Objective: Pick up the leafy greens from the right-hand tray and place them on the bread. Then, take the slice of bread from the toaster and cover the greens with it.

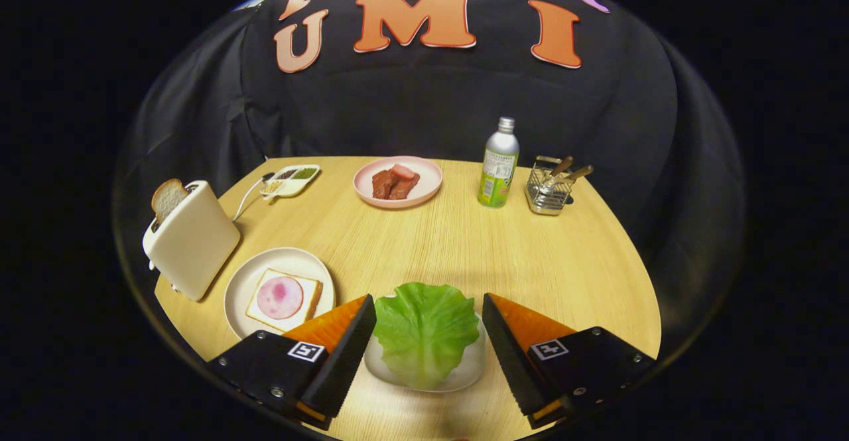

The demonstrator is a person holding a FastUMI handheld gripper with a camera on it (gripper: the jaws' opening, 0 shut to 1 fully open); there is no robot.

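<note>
A green lettuce leaf (pixel 424 328) lies on a small clear tray (pixel 464 375) right between my two fingers. My gripper (pixel 429 310) is open, its fingers flanking the leaf without pressing on it. To the left, a white plate (pixel 242 282) carries a slice of bread (pixel 308 298) topped with a pink round of ham (pixel 280 297). Further left stands a cream toaster (pixel 192 239) with a bread slice (pixel 168 199) sticking up out of its slot.
At the back of the round wooden table (pixel 564 262) sit a pink plate with meat (pixel 398 181), a green bottle (pixel 499 164), a wire caddy with utensils (pixel 550 188) and a small divided condiment tray (pixel 290 180). The toaster's cord (pixel 247 197) runs toward it.
</note>
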